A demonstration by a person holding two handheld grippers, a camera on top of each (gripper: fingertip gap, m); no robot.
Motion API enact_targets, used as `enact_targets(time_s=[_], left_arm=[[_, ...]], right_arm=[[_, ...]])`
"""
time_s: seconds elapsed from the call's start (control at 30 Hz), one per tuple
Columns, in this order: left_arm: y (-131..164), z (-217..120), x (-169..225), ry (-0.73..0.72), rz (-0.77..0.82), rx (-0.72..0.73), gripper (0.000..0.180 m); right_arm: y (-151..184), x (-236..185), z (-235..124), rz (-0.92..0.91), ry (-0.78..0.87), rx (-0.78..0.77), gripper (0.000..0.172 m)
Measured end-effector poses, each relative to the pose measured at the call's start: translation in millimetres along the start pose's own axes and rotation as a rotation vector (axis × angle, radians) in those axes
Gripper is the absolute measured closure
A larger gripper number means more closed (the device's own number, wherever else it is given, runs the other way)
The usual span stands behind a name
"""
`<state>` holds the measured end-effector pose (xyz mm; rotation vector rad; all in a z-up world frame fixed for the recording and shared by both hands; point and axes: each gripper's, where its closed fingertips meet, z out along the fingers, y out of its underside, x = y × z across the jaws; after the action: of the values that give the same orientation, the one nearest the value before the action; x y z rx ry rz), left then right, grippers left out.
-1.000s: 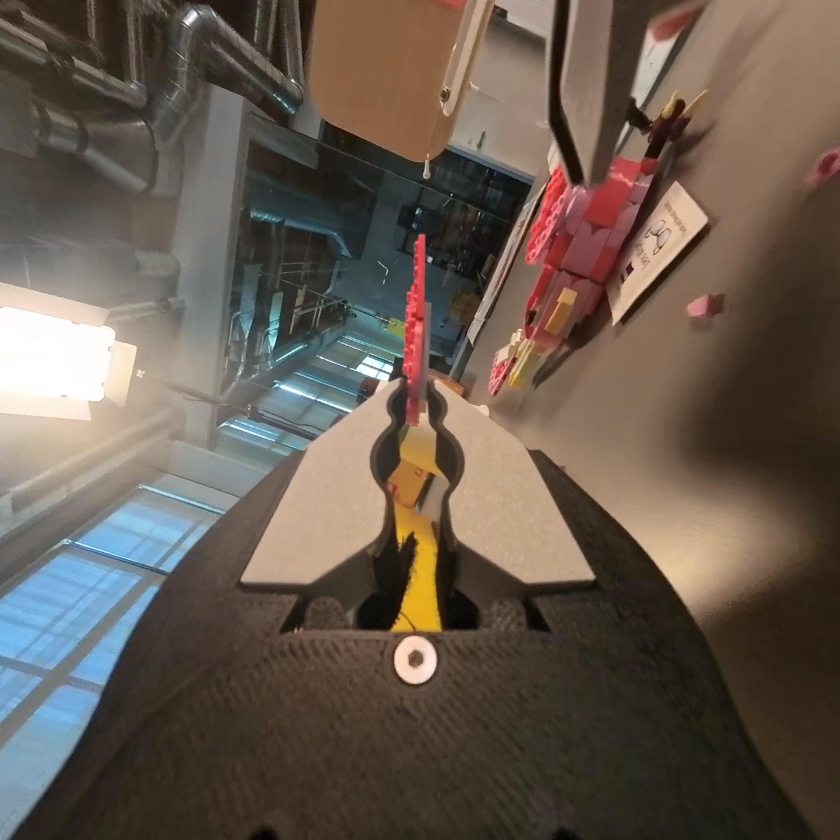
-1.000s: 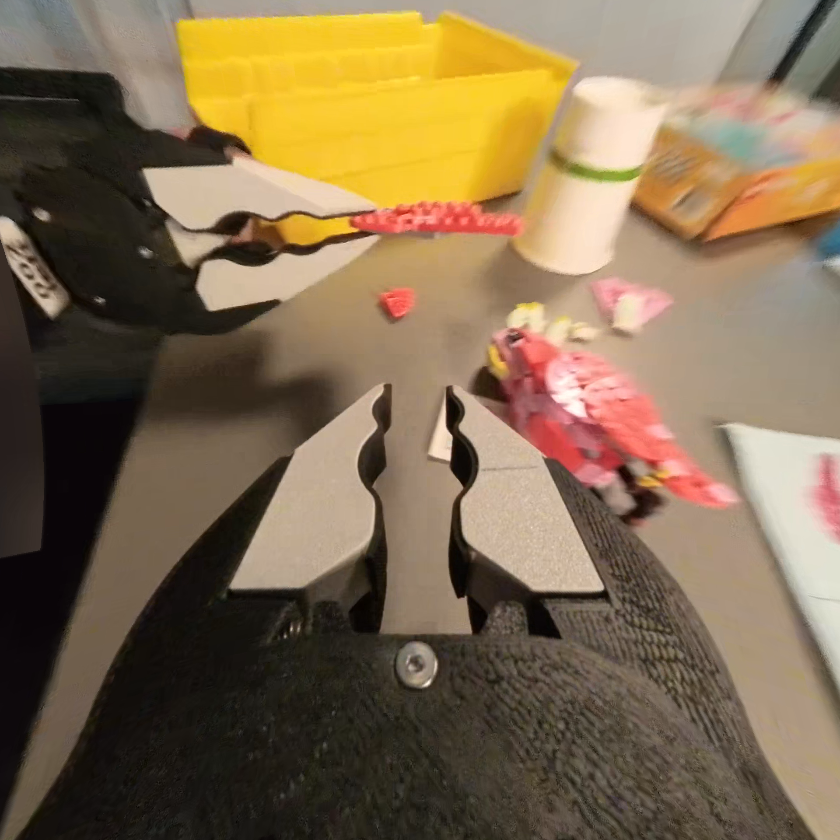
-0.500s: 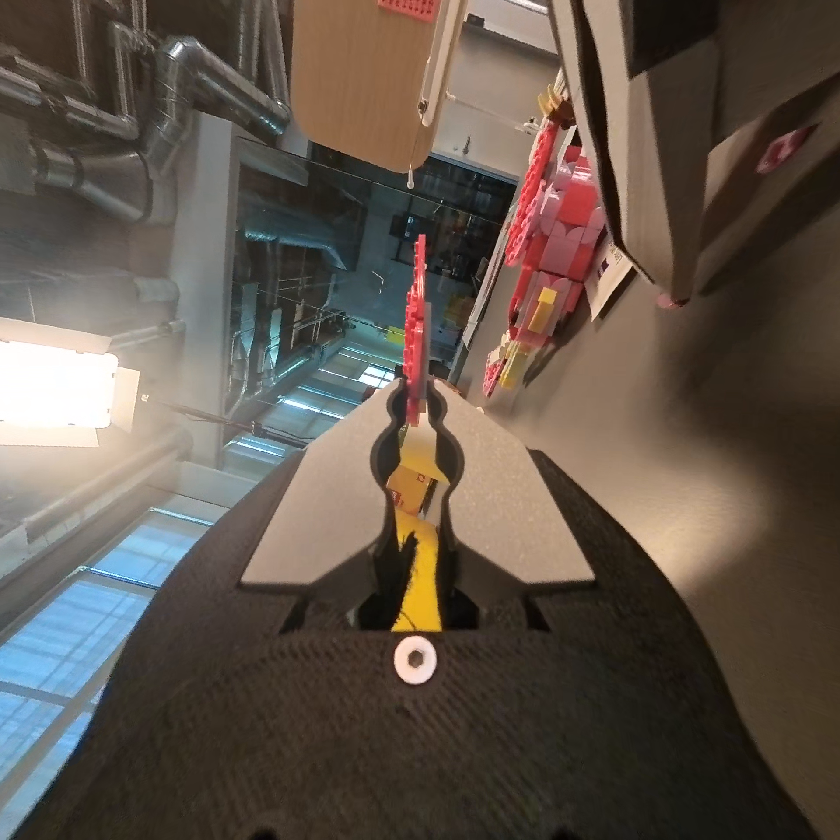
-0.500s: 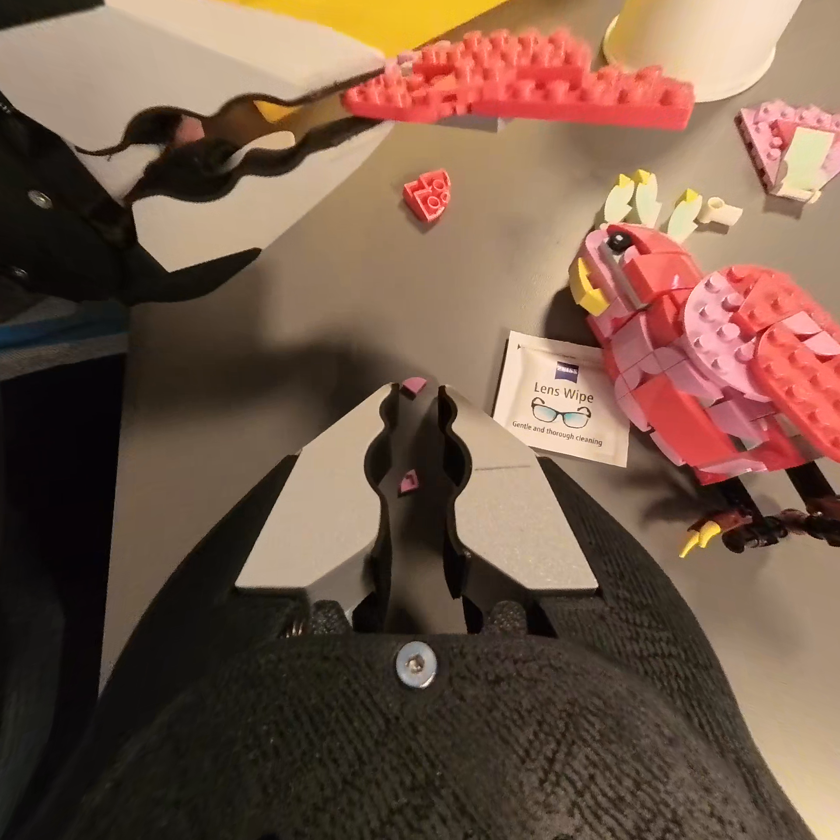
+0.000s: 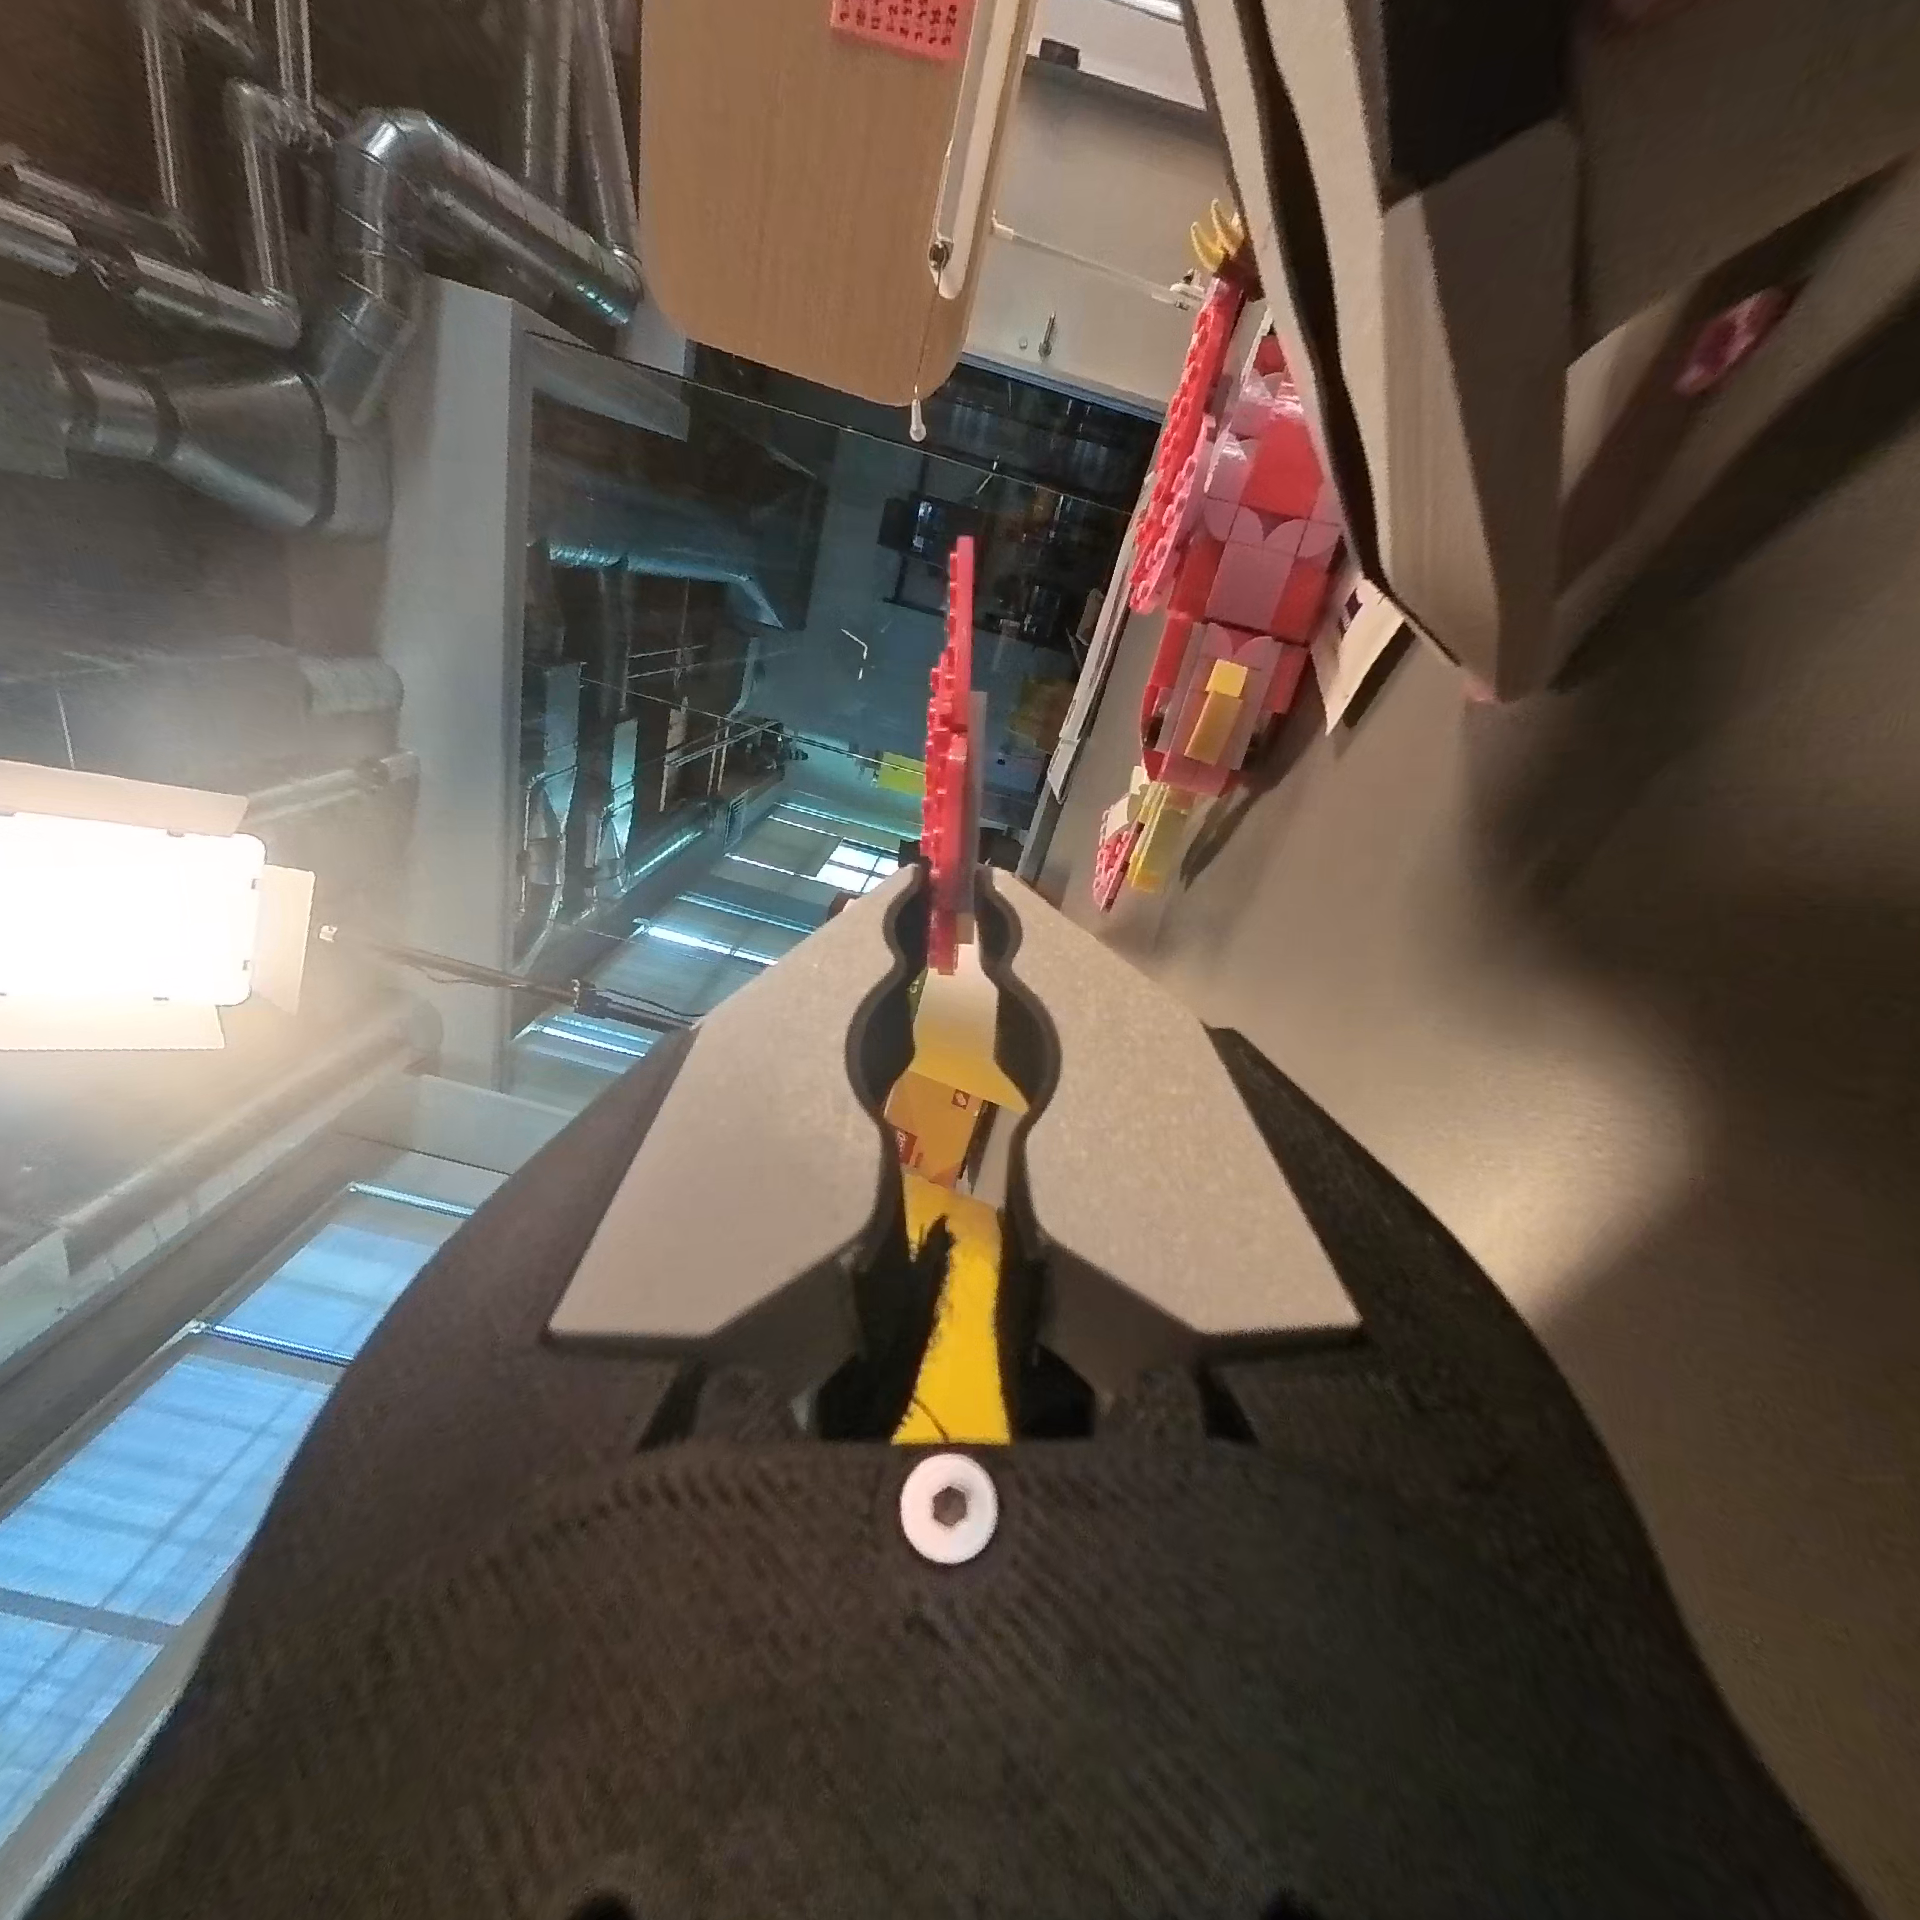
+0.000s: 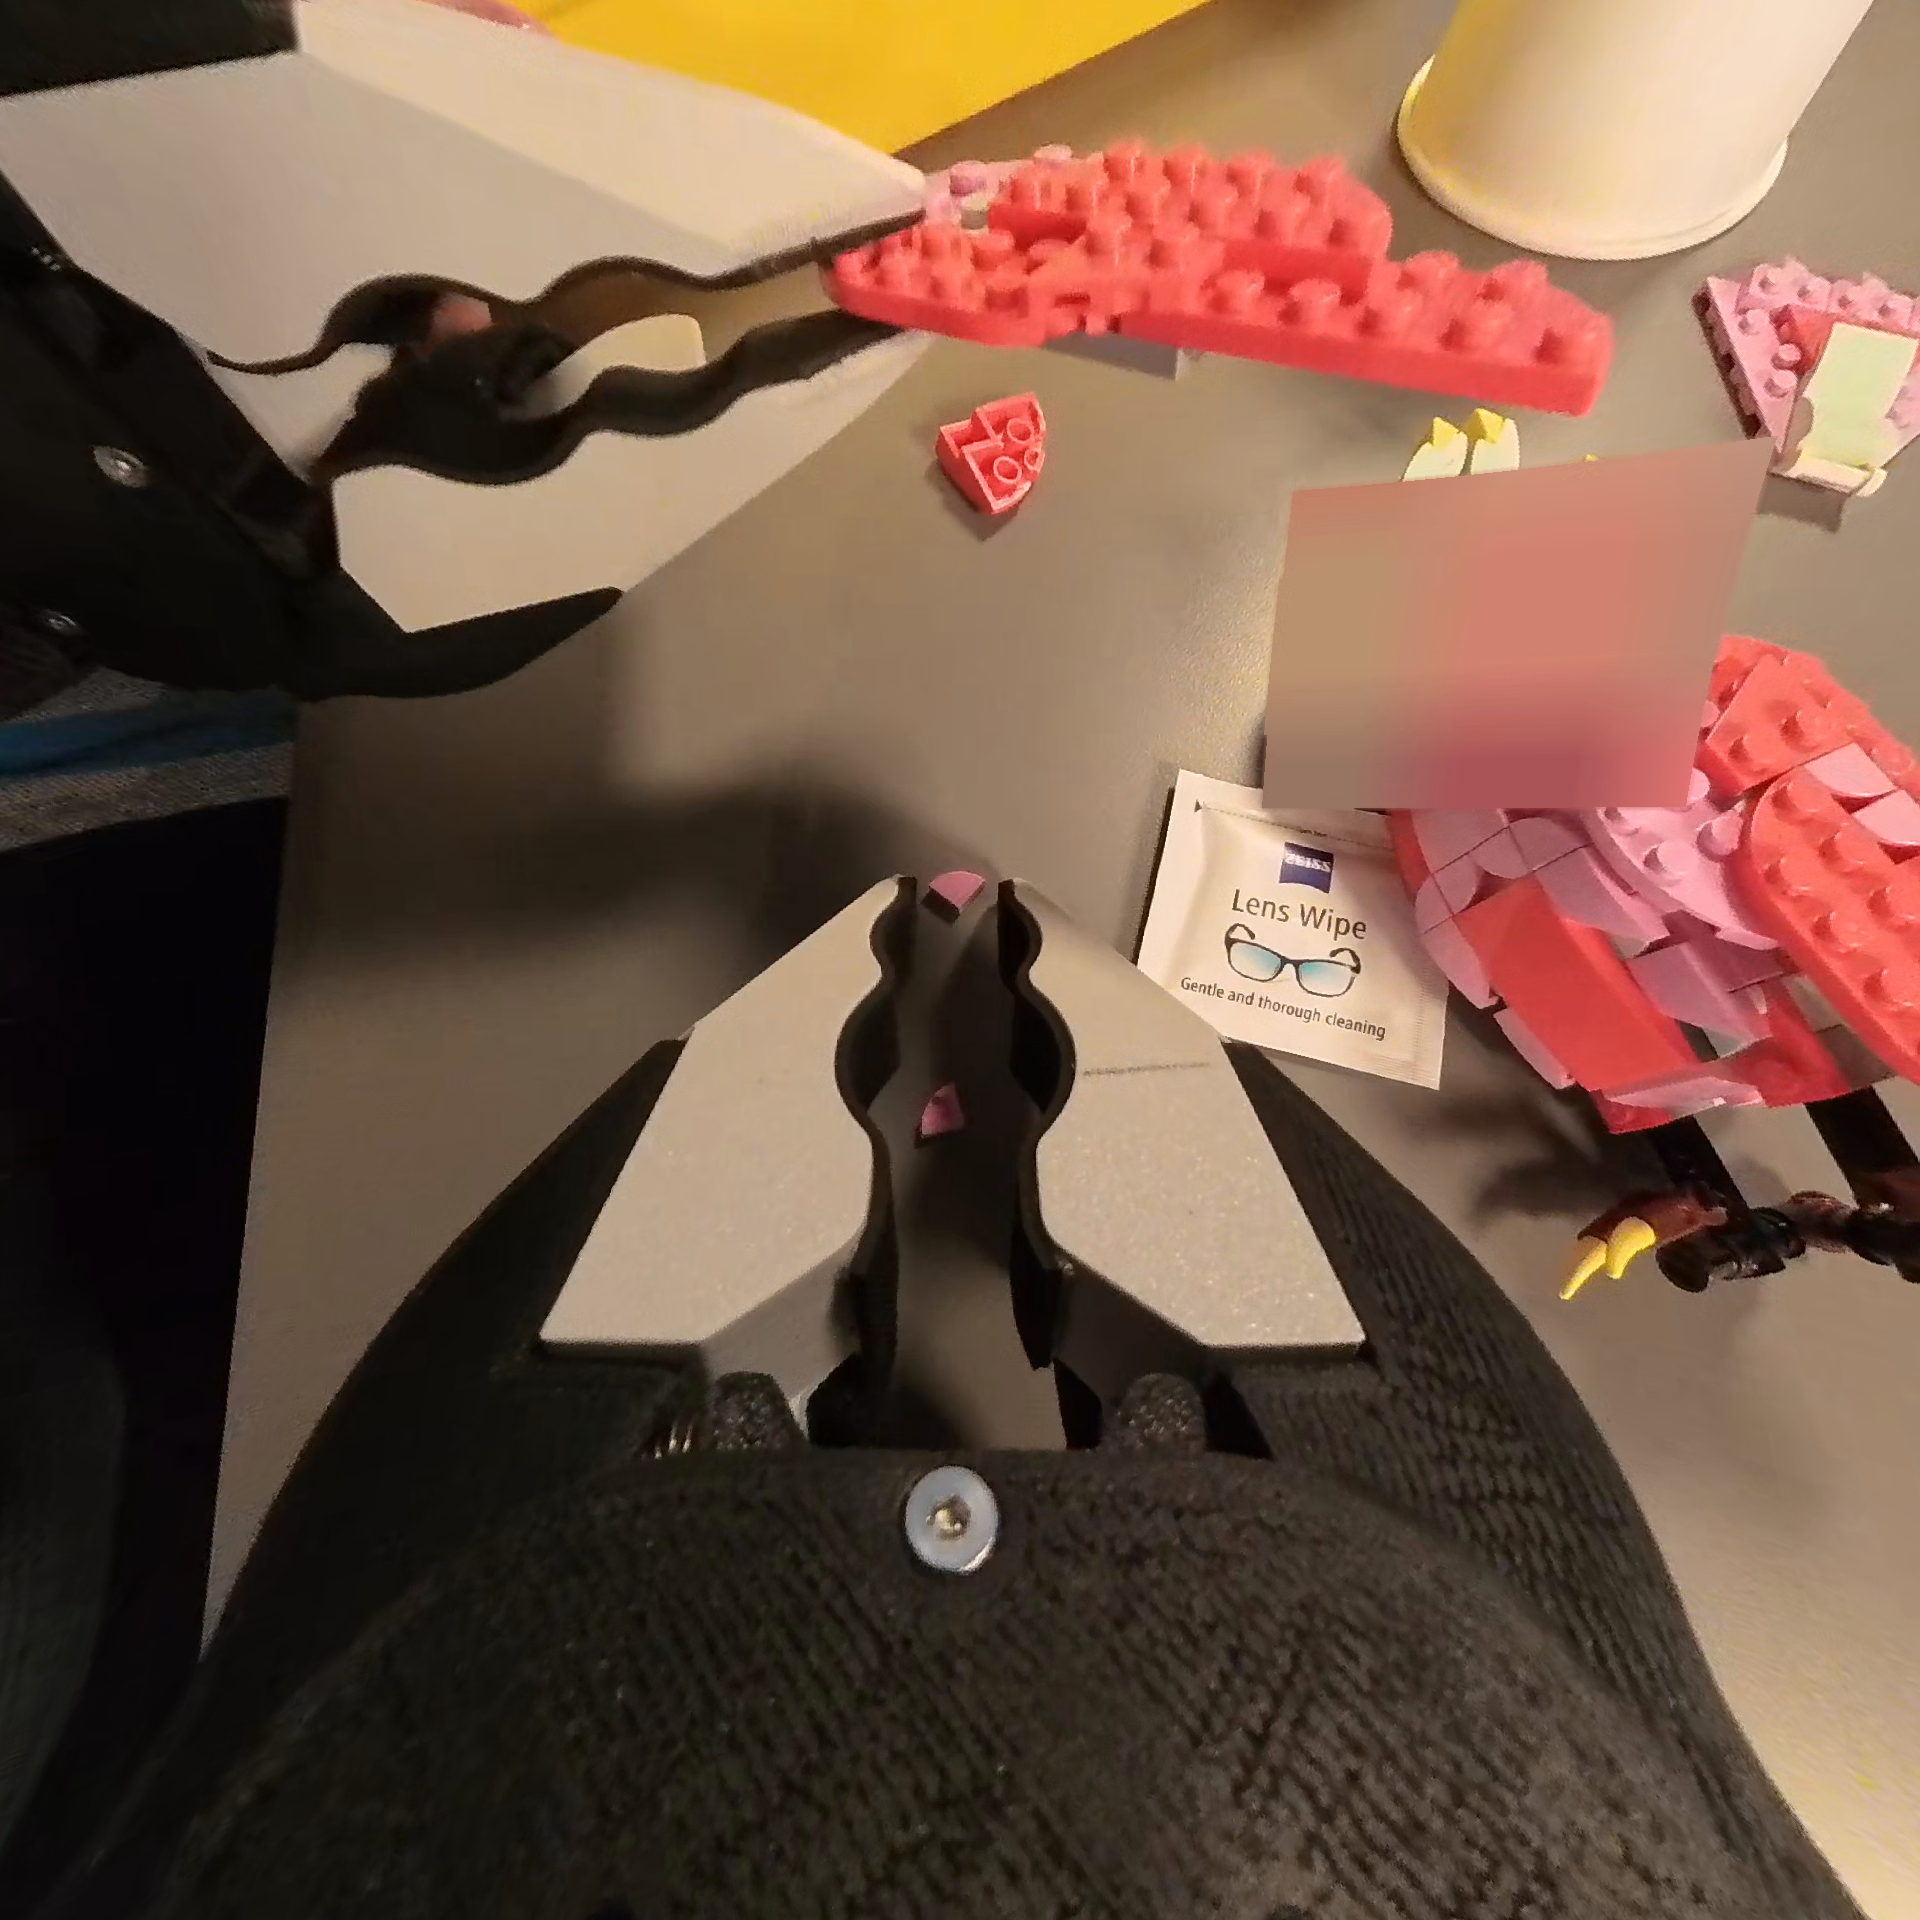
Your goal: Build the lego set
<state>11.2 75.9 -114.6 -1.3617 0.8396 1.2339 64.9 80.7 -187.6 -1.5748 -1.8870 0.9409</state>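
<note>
Right tongs: right tongs point down at the grey counter, fingers drawn close about a small pink piece at the tips; the pads look to be against it, though the contact is partly hidden.
Pink piece: small, flat-topped, low over the counter, its shadow under it.
Sachet: white wipe sachet lies flat just right of the right tongs' tips, its far corner tucked under the bird.
Brick bird: red and pink brick bird lies on the counter to the right, dark legs with a yellow claw toward the near side; part of it is under a blurred patch.
Loose red piece: small red rounded brick sits alone on the counter, farther out, below the wing plate.
Left tongs: left tongs clamp one end of a red studded wing plate, which juts out level above the counter; in the left wrist view the plate is seen edge-on between pressing pads.
Far things: pale paper cup stands beyond the plate's right end; pink and pale loose bricks lie right of it; a yellow bin is at the far edge.
</note>
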Motion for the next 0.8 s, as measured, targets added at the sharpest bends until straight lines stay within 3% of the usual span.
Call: enact_targets(time_s=[0.53, 0.8], left_arm=[[-3, 0, 3, 0.009, 0.045, 0.007, 0.174], [-3, 1, 3, 0.012, 0.046, 0.003, 0.173]], right_arm=[[4, 8, -8, -0.048, 0.048, -0.004, 0.158], [-25, 15, -24, -0.192, 0.162, 0.163, 0.152]])
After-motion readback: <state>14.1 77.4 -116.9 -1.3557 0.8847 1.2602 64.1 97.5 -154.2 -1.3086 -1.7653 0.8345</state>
